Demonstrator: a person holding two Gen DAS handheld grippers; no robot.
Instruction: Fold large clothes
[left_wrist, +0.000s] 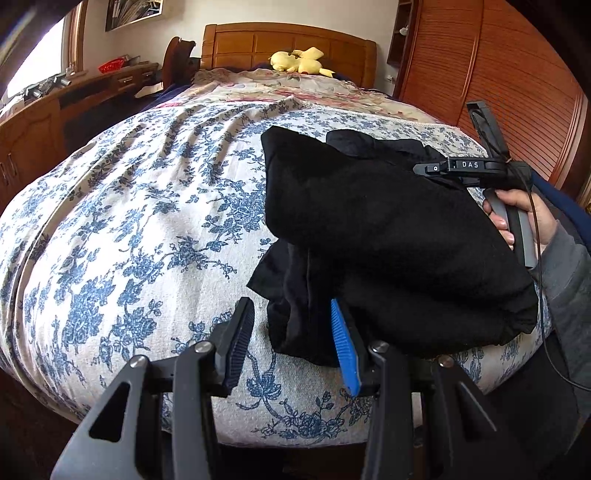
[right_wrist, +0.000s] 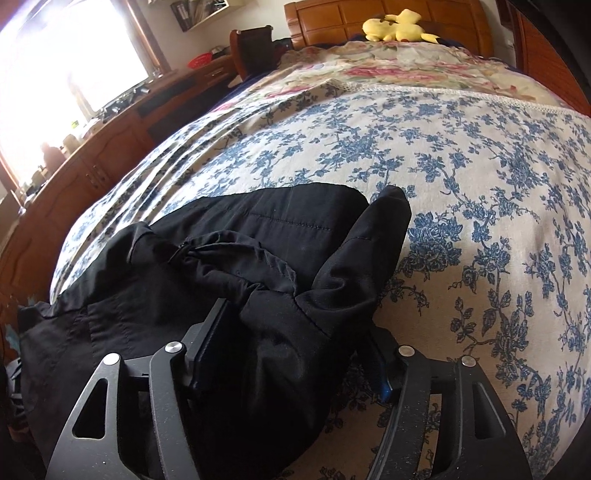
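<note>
Right wrist view showed the black folded fabric garment (right_wrist: 236, 266) lying lengthwise along the near bed edge, a fold between the released right gripper (right_wrist: 291, 354). The left gripper (left_wrist: 293, 343) stood open beside it. A yellow plush toy (right_wrist: 399, 26) lay far behind.

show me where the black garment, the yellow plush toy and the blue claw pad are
black garment (left_wrist: 388, 229), left wrist view, middle of its folded top layer
yellow plush toy (right_wrist: 397, 26), right wrist view, its body
blue claw pad (left_wrist: 343, 343), left wrist view, its ribbed face

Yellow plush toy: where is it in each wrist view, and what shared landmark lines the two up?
Left wrist view: yellow plush toy sits top centre, at the far end of the bed against the wooden headboard.
Right wrist view: the toy sits at the top edge, right of centre, before the same headboard.
Shared landmark: the black garment on the blue floral bedspread.
</note>
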